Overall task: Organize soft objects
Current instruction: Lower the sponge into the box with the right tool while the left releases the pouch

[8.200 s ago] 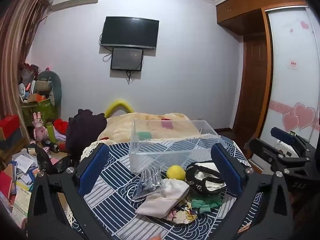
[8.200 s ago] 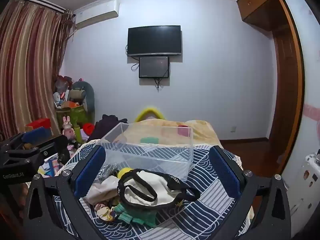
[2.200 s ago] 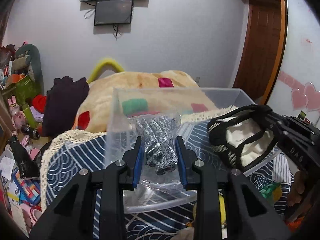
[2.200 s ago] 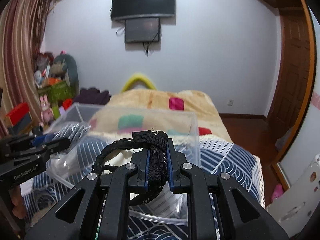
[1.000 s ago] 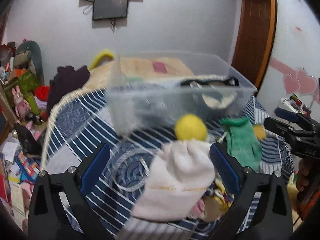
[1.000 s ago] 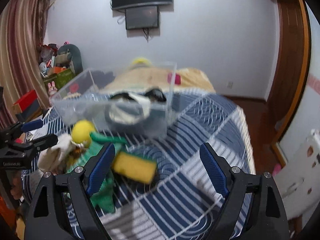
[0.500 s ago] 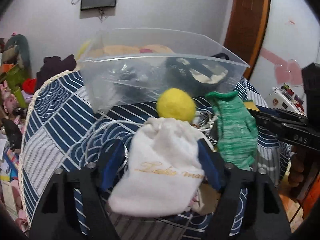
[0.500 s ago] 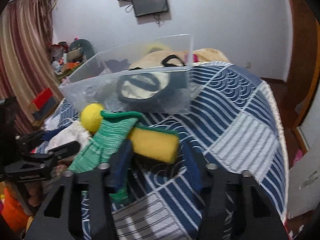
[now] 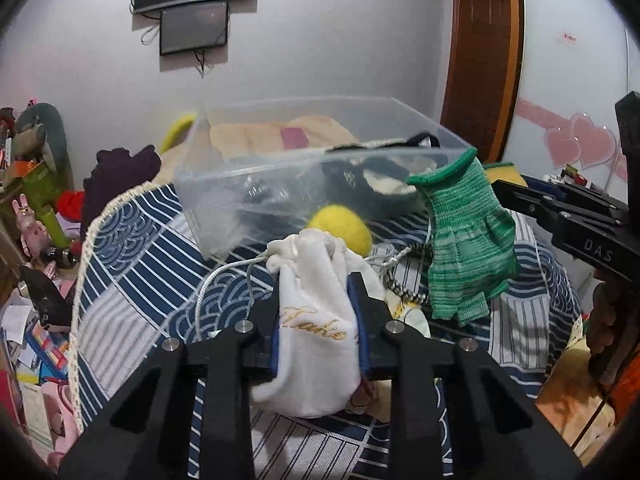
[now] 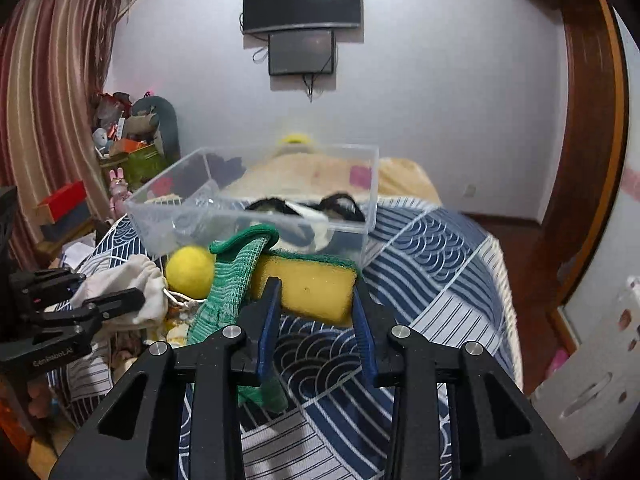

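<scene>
My left gripper is shut on a white drawstring pouch with gold lettering, low over the blue patterned cloth. My right gripper is shut on a yellow sponge with a green top; a green knit glove hangs beside its left finger. In the left wrist view the glove dangles off the right gripper's side. A yellow ball lies before the clear plastic box, which holds a black-and-white bag and a grey packet.
The box stands at the far side of the blue patterned cloth. A beige blanket and dark clothes lie behind it. Toys and boxes clutter the floor at left. Small soft items lie under the pouch.
Both grippers have closed: the left on the white pouch, the right on the yellow sponge. The green glove has lifted off the cloth with the right gripper.
</scene>
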